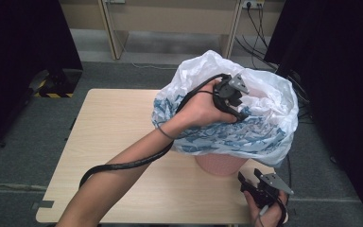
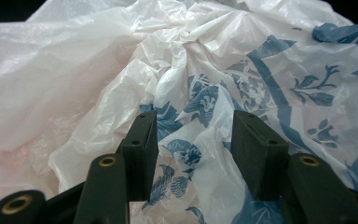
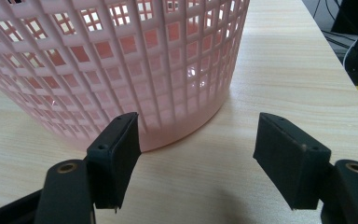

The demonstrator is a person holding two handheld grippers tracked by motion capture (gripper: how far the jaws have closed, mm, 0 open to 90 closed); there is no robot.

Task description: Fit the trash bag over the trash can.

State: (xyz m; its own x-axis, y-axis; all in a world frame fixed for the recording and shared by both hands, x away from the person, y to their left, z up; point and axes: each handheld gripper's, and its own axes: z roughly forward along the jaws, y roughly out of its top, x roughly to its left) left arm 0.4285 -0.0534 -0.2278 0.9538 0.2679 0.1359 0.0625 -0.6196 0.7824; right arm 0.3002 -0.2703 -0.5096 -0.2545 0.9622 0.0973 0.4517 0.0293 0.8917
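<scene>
A white plastic bag (image 1: 269, 101) with a blue leaf print lines a pink lattice basket (image 1: 220, 164) on the wooden table (image 1: 118, 123). My left gripper (image 1: 240, 111) reaches down into the bag's mouth. In the left gripper view its jaws (image 2: 193, 126) stand apart over the crumpled bag (image 2: 121, 60); a loose fold lies between them, and the pads do not press on it. My right gripper (image 1: 249, 176) rests low at the table's near right corner, open. In the right gripper view it (image 3: 198, 126) faces the basket's (image 3: 121, 60) foot with nothing between its pads.
The table's right edge (image 3: 307, 42) runs close beside the basket. Black curtains stand at both sides, with cables on the grey floor (image 1: 302, 109) behind the bag. A black cable (image 1: 123, 165) trails along the left forearm.
</scene>
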